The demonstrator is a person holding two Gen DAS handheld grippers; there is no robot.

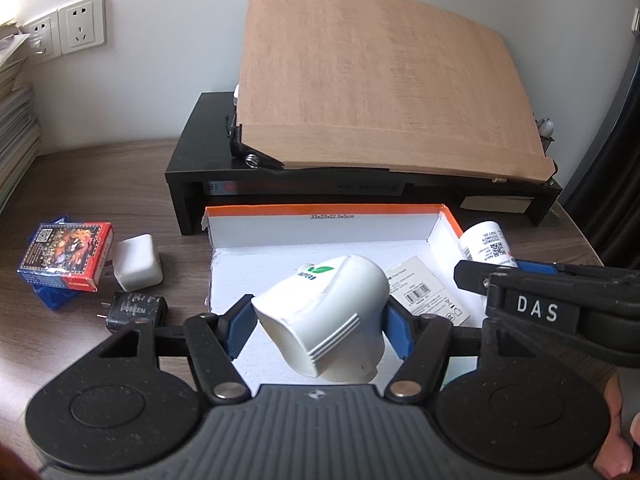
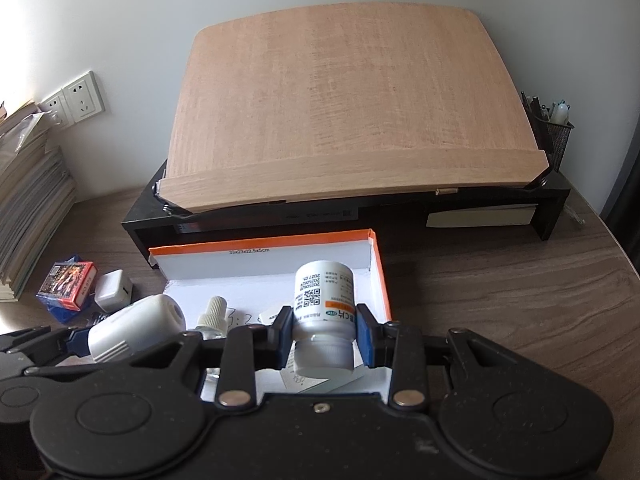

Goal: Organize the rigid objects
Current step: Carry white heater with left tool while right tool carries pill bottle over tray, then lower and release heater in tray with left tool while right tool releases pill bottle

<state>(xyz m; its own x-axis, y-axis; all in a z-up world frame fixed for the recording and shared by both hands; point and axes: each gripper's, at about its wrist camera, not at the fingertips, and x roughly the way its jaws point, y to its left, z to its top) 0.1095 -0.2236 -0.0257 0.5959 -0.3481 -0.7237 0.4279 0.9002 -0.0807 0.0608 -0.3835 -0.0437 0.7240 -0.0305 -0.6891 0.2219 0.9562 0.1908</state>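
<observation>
My left gripper is shut on a white plug-in device with a green leaf mark, held tilted over the white box with an orange rim. In the right wrist view the same device shows at the left, above the box's near-left corner. My right gripper is shut on a white pill bottle, cap toward the camera, over the right half of the box. The left wrist view shows that bottle at the box's right wall.
Inside the box lie a printed card and a small bottle with a ribbed cap. Left of the box sit a card pack, a white charger and a black charger. Behind, a black stand carries a wooden board.
</observation>
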